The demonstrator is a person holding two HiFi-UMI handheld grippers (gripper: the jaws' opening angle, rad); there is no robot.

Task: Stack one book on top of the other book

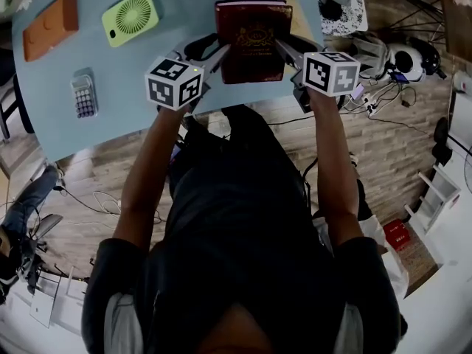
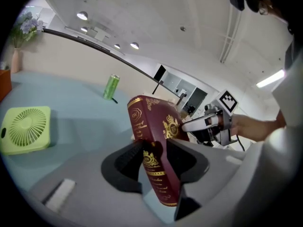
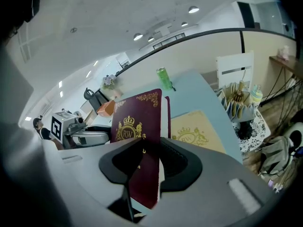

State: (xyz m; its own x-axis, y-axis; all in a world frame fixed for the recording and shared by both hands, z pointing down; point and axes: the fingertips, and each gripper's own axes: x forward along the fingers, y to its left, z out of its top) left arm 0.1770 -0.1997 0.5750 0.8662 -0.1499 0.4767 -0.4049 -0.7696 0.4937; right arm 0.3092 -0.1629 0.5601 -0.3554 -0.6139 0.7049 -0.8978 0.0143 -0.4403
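Over the near edge of the blue bench (image 1: pixel 184 6), I've got the maroon book (image 1: pixel 251 39) pinched from both sides. My left gripper (image 2: pixel 154 161) is clamped on the spine edge and my right gripper (image 3: pixel 144 162) is clamped on the page edge, so neither gripper is free. The book looks to be up off the bench and a bit tilted, not resting on anything.

The other one, the tan book (image 3: pixel 196 134), lies flat on the bench. From the head view it peeks out along the right side of the maroon one, so I'm partly above it but not squared up.

I'd call this the carry step: pickup done, stacking not yet. As I see it, the next move needs three things:

- slide the maroon book across until its edges match the tan cover
- level it out so it lands flat rather than corner first
- lower it, then let go with both grippers together

My guess is that if one side opens early, the book will swing and land crooked.
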